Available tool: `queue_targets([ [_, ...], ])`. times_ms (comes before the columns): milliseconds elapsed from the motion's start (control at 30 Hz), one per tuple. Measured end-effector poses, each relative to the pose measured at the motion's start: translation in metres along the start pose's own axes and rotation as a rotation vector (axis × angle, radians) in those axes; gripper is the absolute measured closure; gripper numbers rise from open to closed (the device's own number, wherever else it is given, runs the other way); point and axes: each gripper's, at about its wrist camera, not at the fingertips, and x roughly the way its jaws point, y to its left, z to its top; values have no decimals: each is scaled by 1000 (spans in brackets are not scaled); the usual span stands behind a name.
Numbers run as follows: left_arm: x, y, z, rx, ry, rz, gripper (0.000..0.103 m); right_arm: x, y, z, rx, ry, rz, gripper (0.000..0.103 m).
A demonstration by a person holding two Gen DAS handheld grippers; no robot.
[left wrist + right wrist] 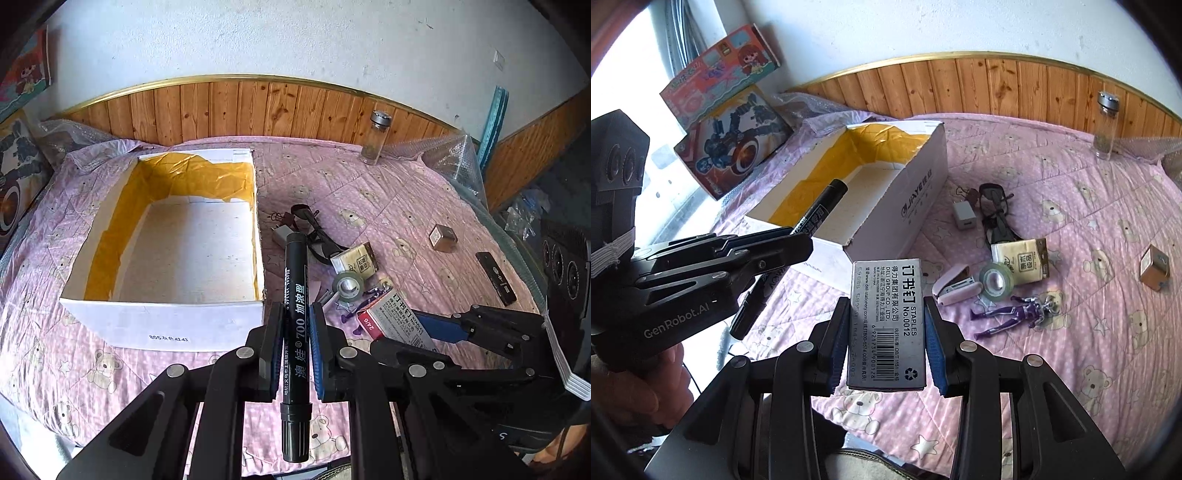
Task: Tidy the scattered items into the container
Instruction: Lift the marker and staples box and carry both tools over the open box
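One marker (295,332) clamped, left jaws | one staple box (886,325) (grey) clamped, right jaws | one container (162,325)

The left wrist view looks forward along the left claw (293,343), out over a pink quilt (406,192) toward the wood-panelled wall (258,107). It sits close behind the claw and above the bed, with a white box (162,325) ahead and left of the claw. The right wrist view looks along the right claw (886,343) the same way, from further right, angled leftward. Both views share the box (916,184), the quilt (1089,295), the wall panelling (997,85), a glass jar (375,138) (1106,127) and a roll of tape (347,286) (995,278). Each view catches the other claw at its edge: the right claw (439,332) low right of the left one, the left claw (798,240) left of the right one.
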Motion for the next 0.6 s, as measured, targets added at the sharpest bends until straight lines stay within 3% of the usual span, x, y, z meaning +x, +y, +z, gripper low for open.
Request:
queue_targets([
  [600,-5,49,41,-75,-41,21,89,22,30,73,-98,7,94,63],
])
